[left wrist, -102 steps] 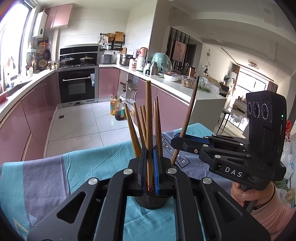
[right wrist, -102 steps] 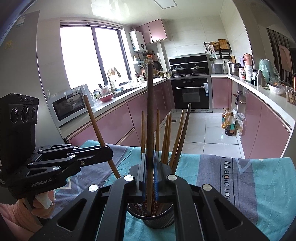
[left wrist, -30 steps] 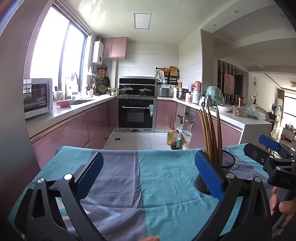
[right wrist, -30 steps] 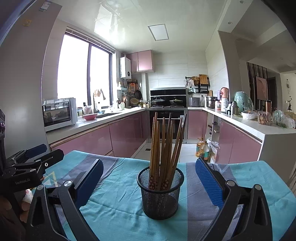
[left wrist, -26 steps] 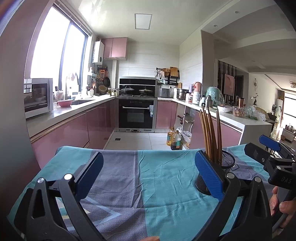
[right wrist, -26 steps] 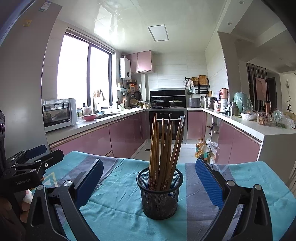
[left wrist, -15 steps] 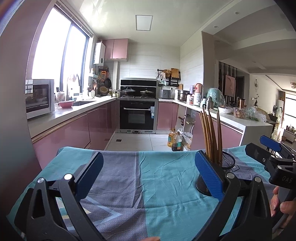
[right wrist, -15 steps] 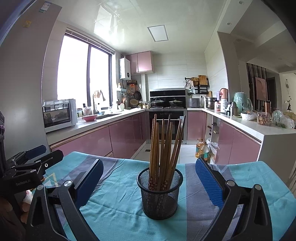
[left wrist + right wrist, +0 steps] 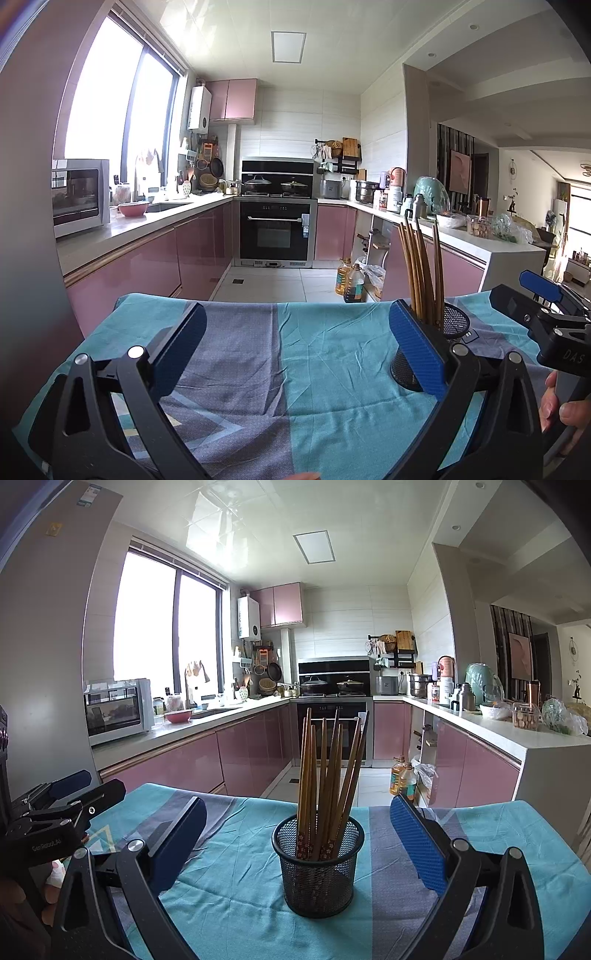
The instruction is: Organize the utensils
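A black mesh cup point(image 9: 318, 864) stands upright on the table with several brown wooden chopsticks point(image 9: 325, 775) in it. My right gripper point(image 9: 295, 834) is open and empty, its jaws wide to either side of the cup and a little short of it. My left gripper point(image 9: 295, 347) is open and empty over the cloth; the cup point(image 9: 448, 332) with its chopsticks point(image 9: 419, 269) sits behind its right finger. The right gripper also shows at the right edge of the left wrist view point(image 9: 543, 295), and the left gripper at the left edge of the right wrist view point(image 9: 74, 786).
A teal and grey tablecloth point(image 9: 288, 354) covers the table. Beyond the far table edge is a kitchen floor with oil bottles point(image 9: 349, 282), pink cabinets point(image 9: 251, 753) and an oven point(image 9: 275, 234). A microwave point(image 9: 75, 194) sits on the left counter.
Since 3.4 s ago both grippers let go of their chopsticks into the cup, opened wide and drew back. Over the last second almost nothing has moved.
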A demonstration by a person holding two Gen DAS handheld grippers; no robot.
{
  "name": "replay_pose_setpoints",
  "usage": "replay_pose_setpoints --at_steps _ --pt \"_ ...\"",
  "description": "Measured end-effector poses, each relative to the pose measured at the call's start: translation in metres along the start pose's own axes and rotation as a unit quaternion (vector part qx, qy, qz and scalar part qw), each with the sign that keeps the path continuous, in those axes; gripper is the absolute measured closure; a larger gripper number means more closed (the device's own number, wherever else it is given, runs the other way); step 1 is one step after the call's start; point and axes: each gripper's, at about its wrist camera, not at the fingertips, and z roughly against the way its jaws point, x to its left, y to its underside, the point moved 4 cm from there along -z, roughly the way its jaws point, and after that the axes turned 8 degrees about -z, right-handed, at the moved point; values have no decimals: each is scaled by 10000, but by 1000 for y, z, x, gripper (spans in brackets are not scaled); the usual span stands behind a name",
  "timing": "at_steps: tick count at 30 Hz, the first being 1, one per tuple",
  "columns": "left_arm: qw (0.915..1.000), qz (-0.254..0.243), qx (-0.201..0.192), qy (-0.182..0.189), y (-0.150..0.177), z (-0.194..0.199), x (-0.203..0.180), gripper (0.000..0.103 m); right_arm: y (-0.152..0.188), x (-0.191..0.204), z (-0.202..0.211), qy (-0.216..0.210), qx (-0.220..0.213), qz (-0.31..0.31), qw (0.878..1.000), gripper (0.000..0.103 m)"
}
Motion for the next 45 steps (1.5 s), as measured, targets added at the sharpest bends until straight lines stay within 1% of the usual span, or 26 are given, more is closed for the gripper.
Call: replay_pose_setpoints --at_steps 27,45 --pt "9999 42 -76 -116 -3 3 2 6 1 1 -2 18 15 -32 10000 7" --pt "9999 22 -66 -125 -2 2 2 6 1 2 -3 15 20 -57 10000 7"
